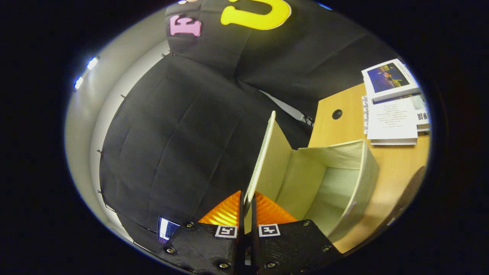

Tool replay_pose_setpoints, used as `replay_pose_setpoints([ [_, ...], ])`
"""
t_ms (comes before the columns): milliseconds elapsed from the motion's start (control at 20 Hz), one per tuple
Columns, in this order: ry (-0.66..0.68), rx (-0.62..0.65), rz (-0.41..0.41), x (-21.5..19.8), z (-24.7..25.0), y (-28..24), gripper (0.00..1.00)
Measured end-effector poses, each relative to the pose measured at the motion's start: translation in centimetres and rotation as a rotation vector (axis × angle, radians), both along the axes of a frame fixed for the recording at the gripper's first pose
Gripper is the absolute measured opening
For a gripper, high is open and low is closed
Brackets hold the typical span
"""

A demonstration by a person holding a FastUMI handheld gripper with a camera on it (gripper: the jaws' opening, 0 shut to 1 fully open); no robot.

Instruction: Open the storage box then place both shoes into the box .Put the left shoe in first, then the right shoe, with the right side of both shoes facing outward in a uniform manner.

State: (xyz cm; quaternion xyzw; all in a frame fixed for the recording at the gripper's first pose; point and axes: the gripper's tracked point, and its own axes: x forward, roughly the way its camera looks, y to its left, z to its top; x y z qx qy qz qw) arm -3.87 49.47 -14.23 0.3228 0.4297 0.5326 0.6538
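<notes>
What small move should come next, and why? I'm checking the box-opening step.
Probably keep swinging the cream fabric lid further back, then release. The gripper is pinched shut on its edge, the lid stands upright, and the cream fabric storage box on the wooden table already shows its inside.

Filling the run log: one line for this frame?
phase: opening box | claw: shut on lid, lid raised upright | storage box: open, inside bare | desk: papers beyond box
</notes>
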Motion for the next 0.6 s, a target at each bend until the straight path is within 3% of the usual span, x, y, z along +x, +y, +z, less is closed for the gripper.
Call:
replay_pose_setpoints([
  [450,-0.053,-0.009,0.061,-2.7,1.1,11.7,0.08],
  [600,-0.084,-0.032,0.092,-3.2,1.6,13.0,0.09],
])
